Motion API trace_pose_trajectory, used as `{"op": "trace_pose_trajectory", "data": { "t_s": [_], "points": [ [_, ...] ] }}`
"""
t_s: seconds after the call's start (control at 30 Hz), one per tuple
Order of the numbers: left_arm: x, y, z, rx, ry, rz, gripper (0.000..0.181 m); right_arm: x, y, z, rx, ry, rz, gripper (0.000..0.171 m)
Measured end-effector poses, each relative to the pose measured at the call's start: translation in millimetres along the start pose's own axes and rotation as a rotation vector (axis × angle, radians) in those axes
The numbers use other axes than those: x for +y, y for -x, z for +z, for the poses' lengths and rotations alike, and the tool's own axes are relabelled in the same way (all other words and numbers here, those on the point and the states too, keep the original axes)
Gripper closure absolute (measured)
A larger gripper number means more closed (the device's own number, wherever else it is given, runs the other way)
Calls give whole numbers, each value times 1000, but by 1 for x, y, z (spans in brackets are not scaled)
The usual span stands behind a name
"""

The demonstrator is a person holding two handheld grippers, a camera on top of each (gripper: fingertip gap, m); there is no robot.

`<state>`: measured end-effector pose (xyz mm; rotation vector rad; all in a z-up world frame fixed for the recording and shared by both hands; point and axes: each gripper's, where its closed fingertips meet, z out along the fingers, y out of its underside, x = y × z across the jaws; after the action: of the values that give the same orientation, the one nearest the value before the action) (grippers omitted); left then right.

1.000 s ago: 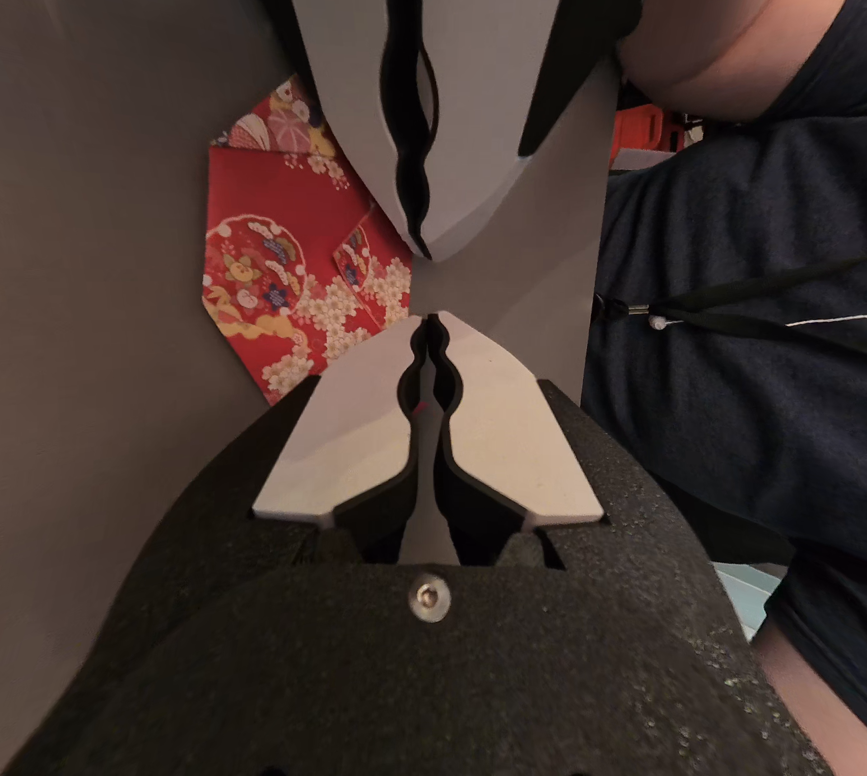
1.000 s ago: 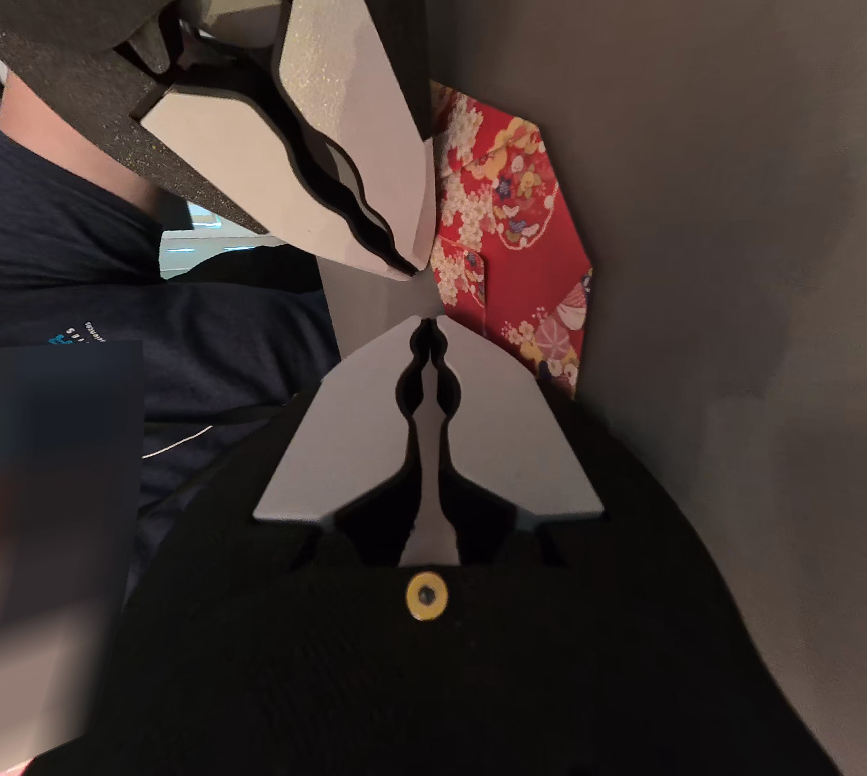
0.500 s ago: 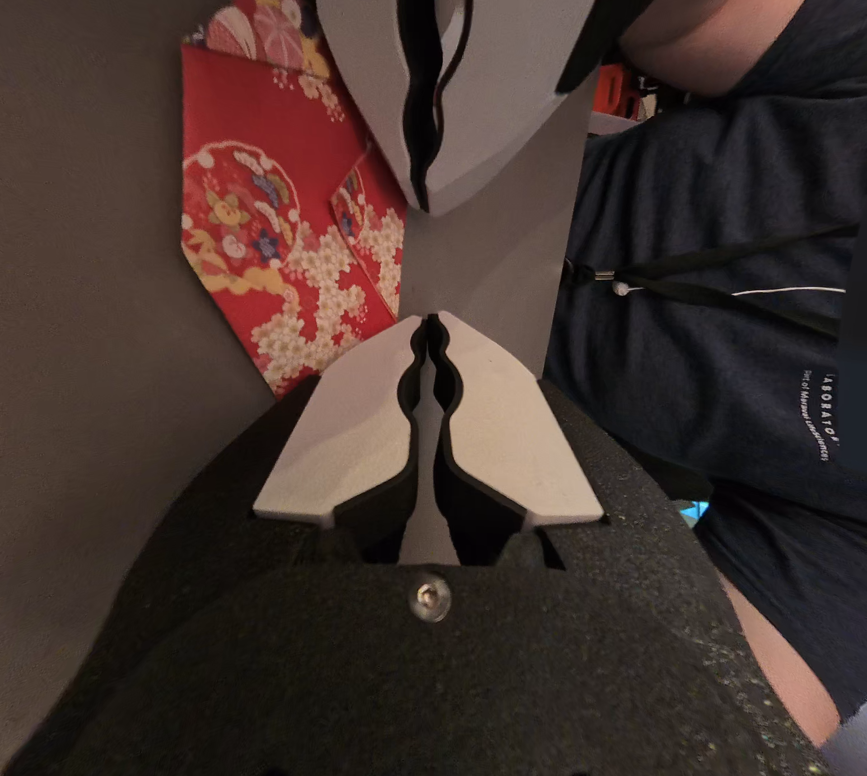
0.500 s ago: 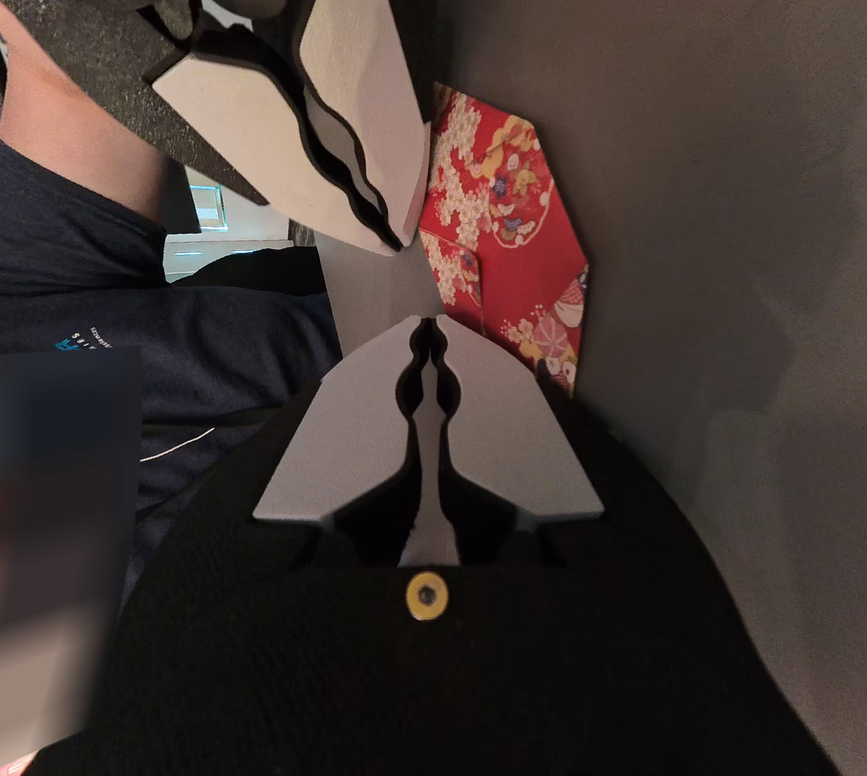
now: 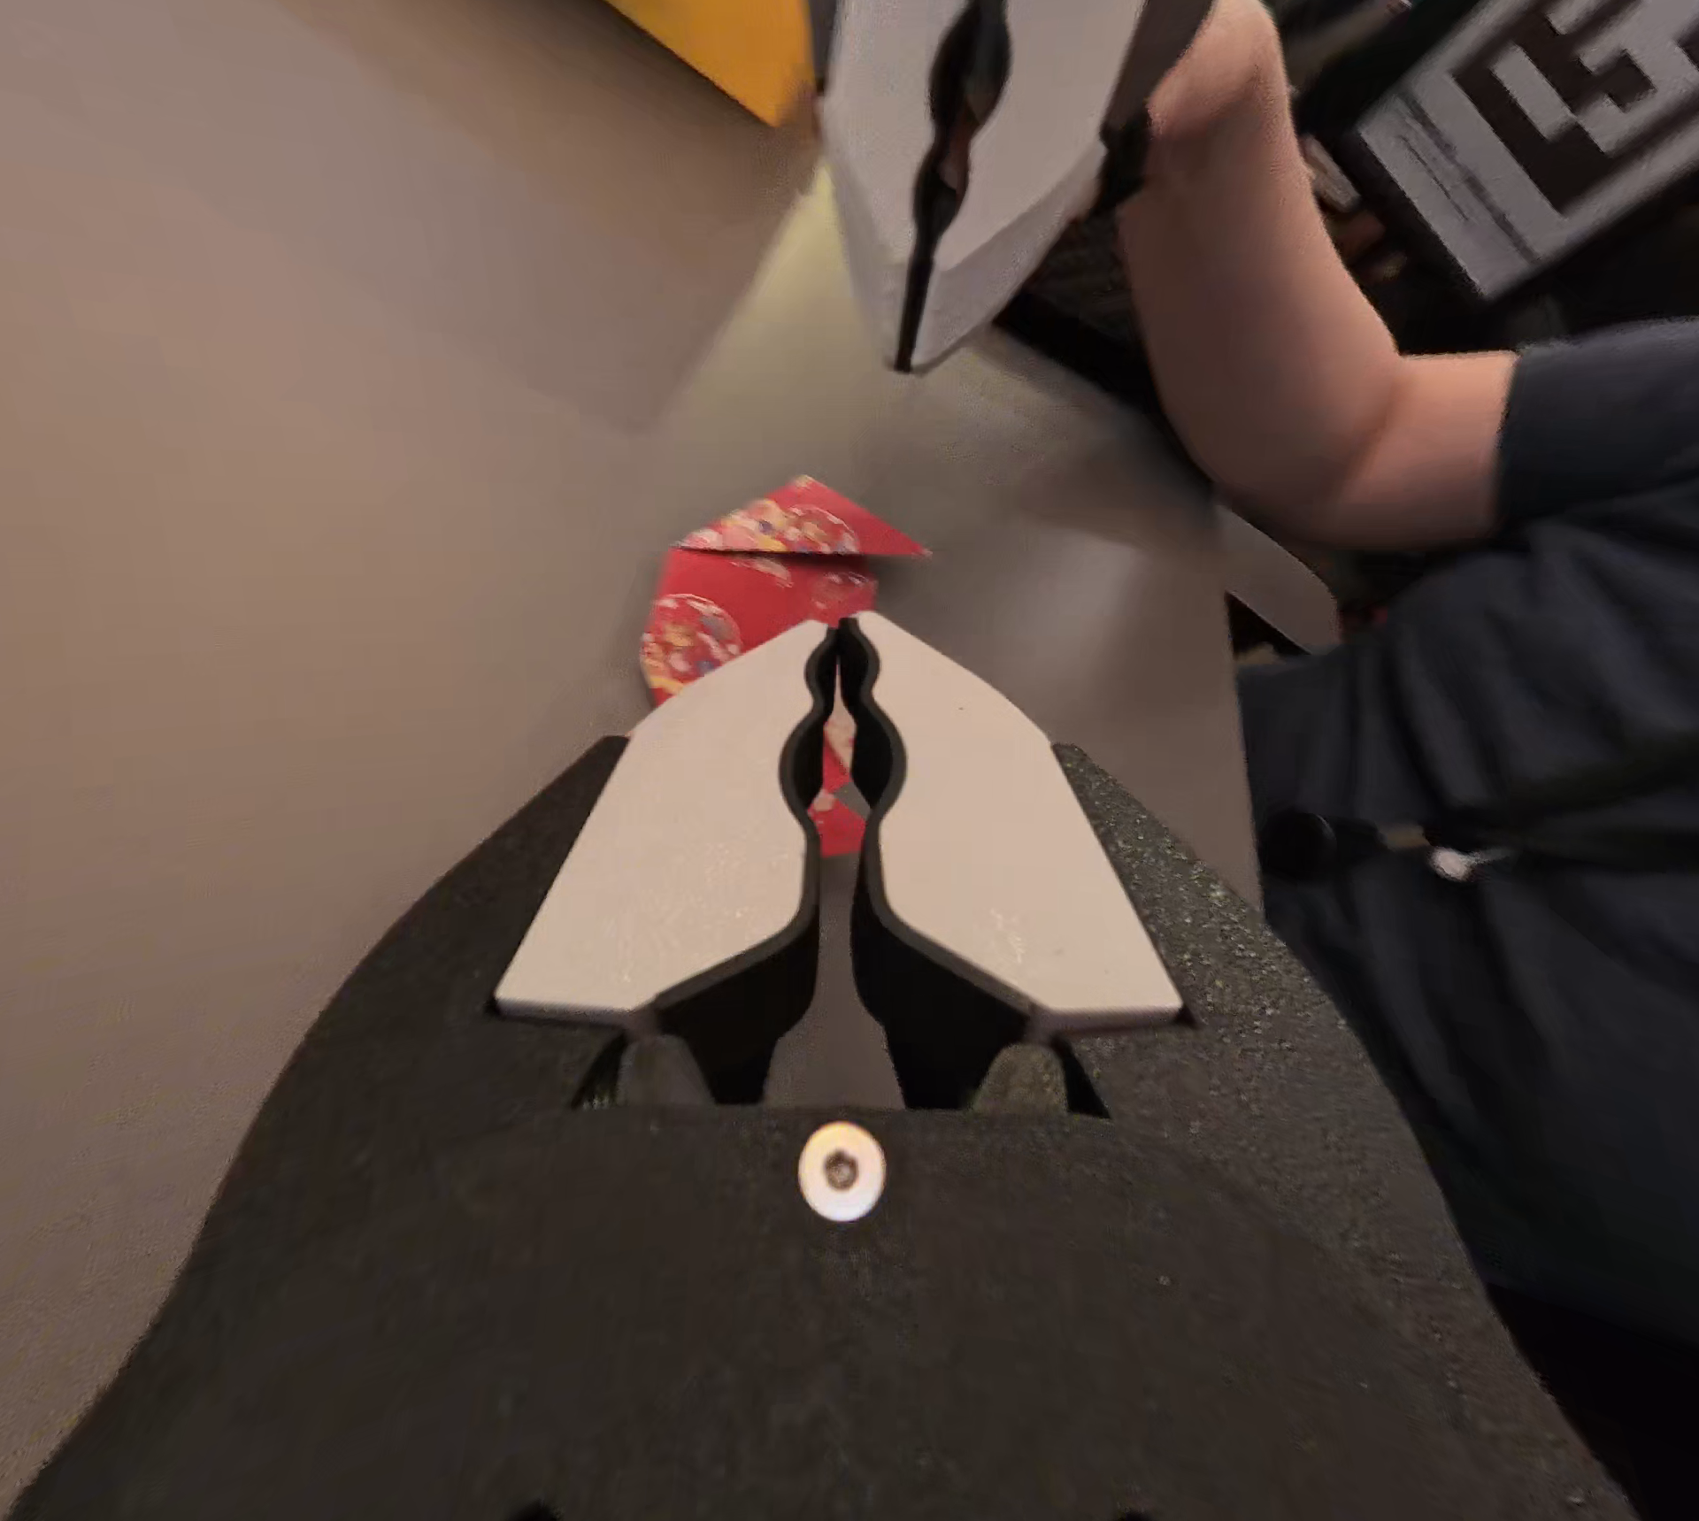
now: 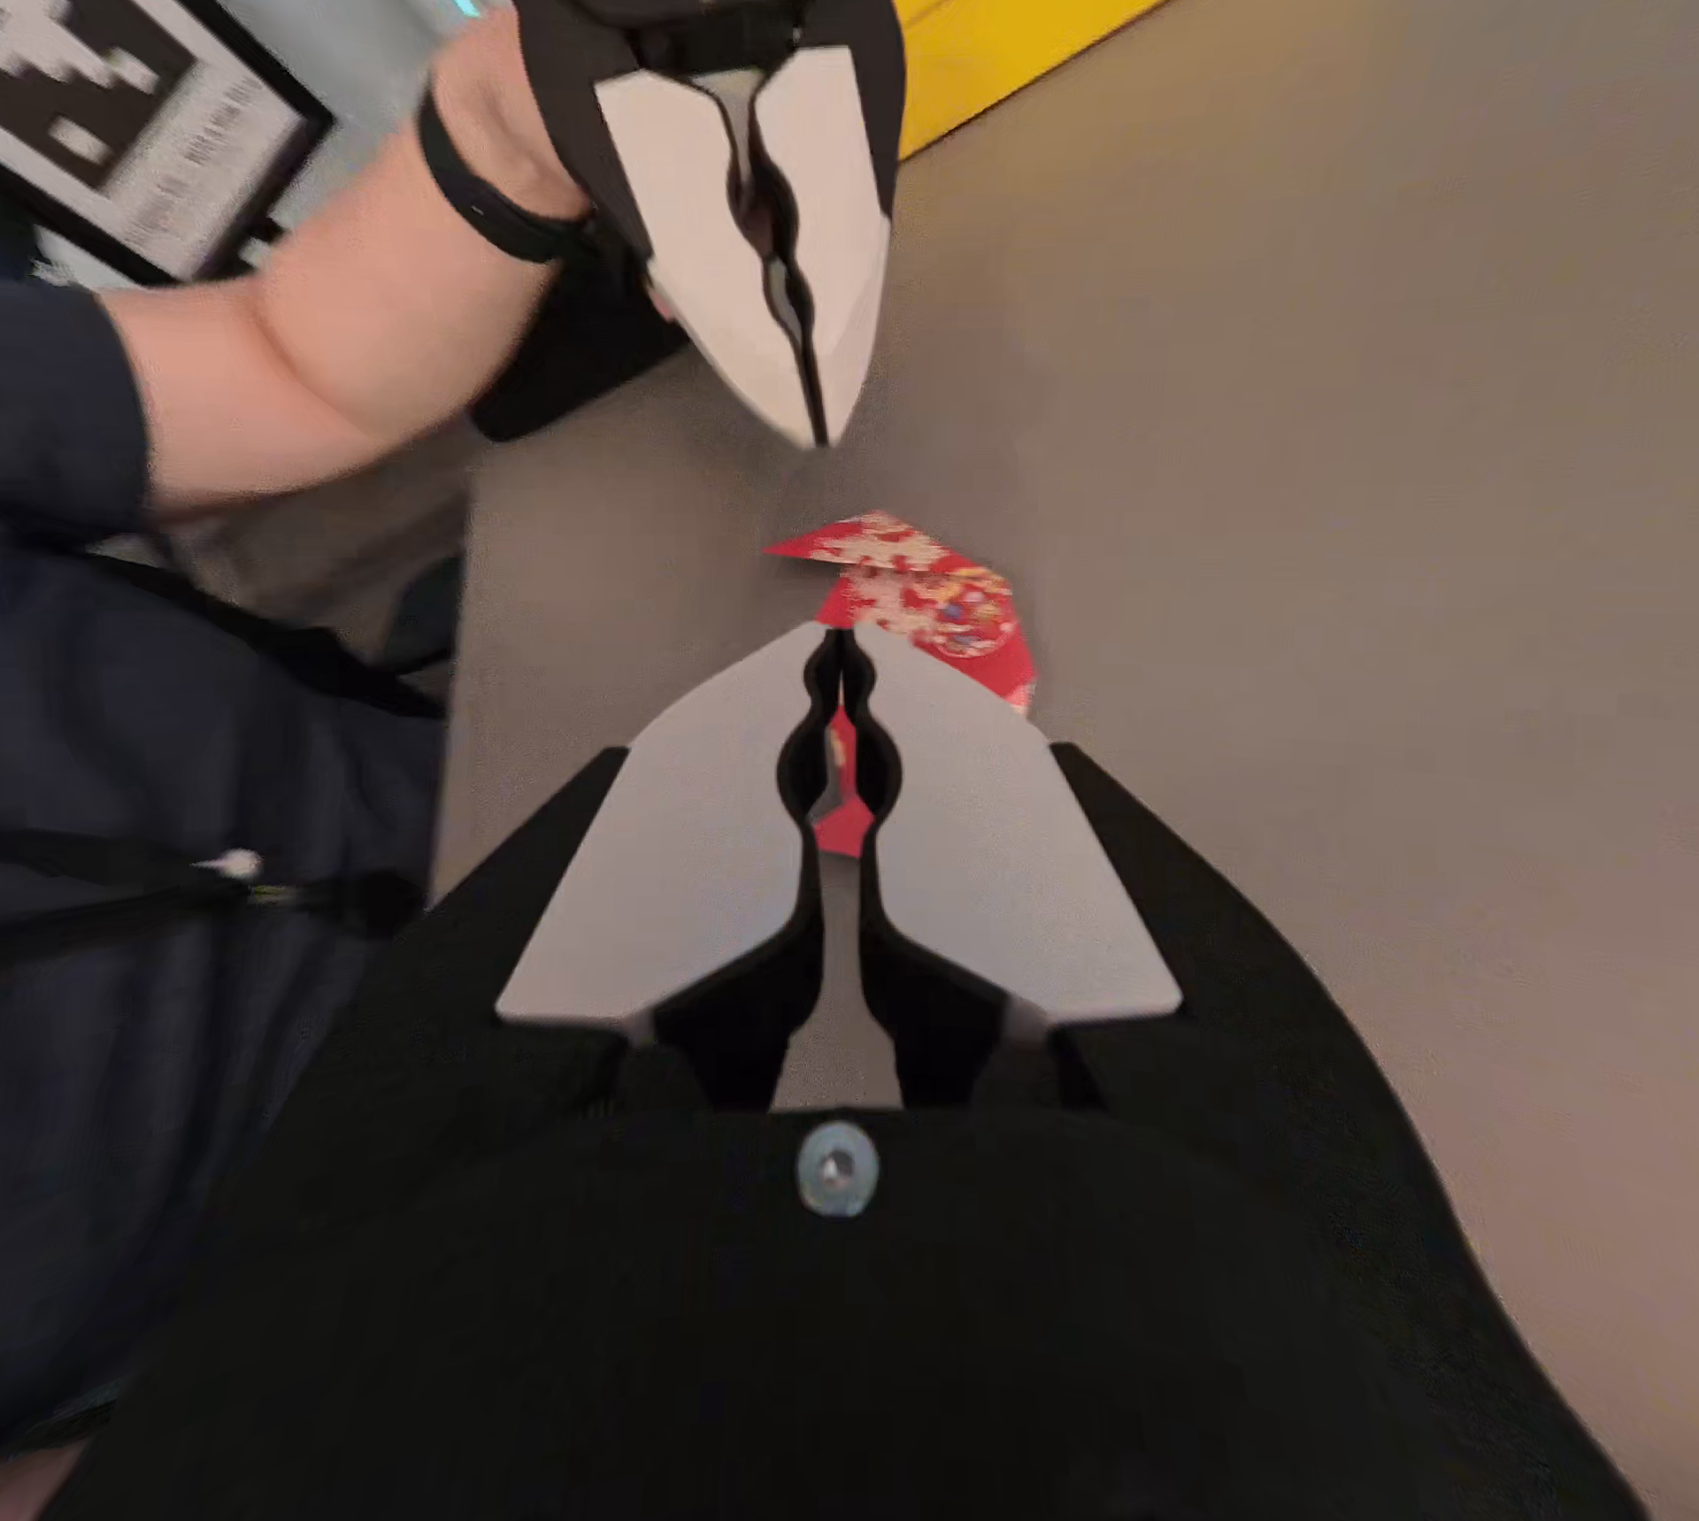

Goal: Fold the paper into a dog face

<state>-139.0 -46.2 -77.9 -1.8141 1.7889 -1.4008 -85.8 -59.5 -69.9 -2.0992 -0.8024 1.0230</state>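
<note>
The left gripper [image 5: 841,626] hangs above the grey table [image 5: 276,466], fingers pressed together on nothing. Below its tips lies the folded red paper [image 5: 735,622], one flap raised. The right gripper [image 6: 838,629] hangs likewise, closed and empty. Half a second ago both sat low against the paper; now they are lifted clear. Both views are blurred; the grippers hide the paper's near part.

Black tool [image 5: 841,631]; pale-grey fingers [image 5: 680,861]

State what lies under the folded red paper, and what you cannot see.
The folded red paper rests on the grey table. One flap lifts off it. The left tongs hide its near edge, so whatever lies beneath stays unseen.
</note>
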Motion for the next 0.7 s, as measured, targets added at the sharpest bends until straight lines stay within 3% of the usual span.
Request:
{"op": "trace_pose_trajectory", "data": {
  "t_s": [0.07,0.17,0.3,0.5,0.7],
  "points": [
    [3,4,-2,-16,24,-30,164,7,2,-4,12,-11,-49,170],
    [21,13,8,-58,134,-59,166,36,-4,9,28,99,-25,170],
    [33,23,17,-123,186,-27,162,66,-25,23,165,256,-47,106],
    [45,20,27,-84,221,-40,152,67,-33,31,122,291,-23,113],
    [58,31,32,-248,239,55,154,62,-31,37,74,289,40,116]
  ]
}}
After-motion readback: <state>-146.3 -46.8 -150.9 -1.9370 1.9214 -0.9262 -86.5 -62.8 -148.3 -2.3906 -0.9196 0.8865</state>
